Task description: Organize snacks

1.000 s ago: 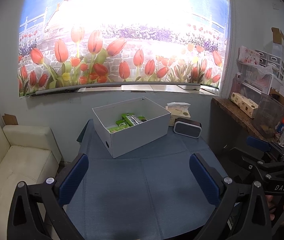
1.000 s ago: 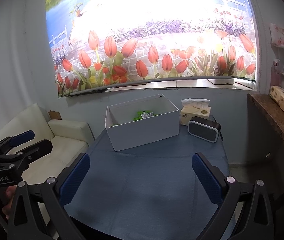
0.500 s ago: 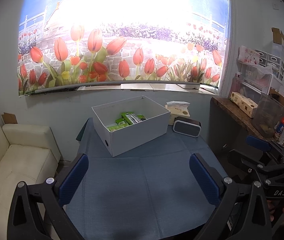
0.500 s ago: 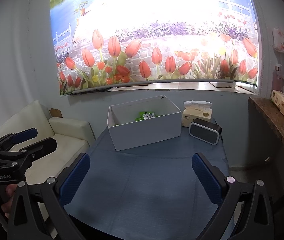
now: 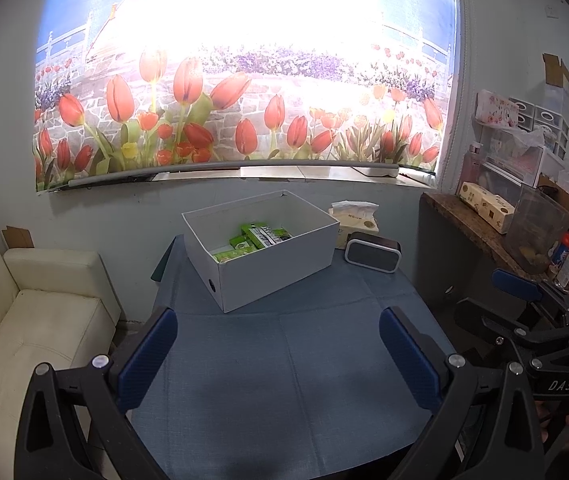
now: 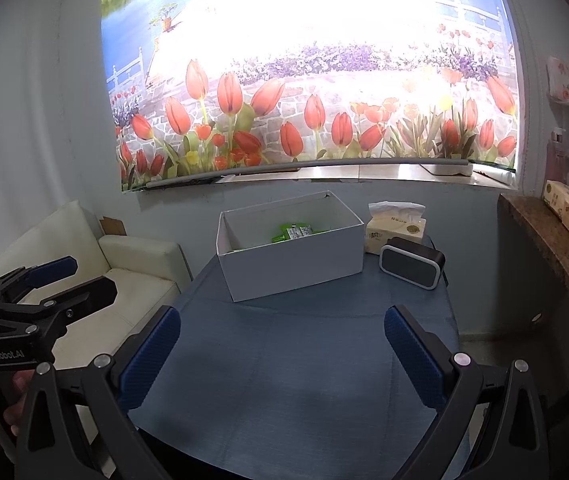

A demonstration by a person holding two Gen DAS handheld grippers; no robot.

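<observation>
Inside white box point(image 5: 276, 268), green snacks point(image 5: 258, 240) half hidden; both grippers' fingers apart, empty.

The desk point(image 5: 324, 360) is covered with a matt blue cloth of fine weave. The white box point(image 5: 280, 264) looks like smooth matt cardboard, and the green snack packets point(image 5: 260, 238) inside it are glossy. The left hand-held gripper point(image 5: 276, 356) and the right hand-held gripper point(image 6: 280, 352) are of matt black plastic with blue textured pads point(image 5: 146, 356). The cream sofa point(image 5: 32, 320) looks like smooth leather. The side shelf point(image 5: 468, 220) is rough wood.
</observation>
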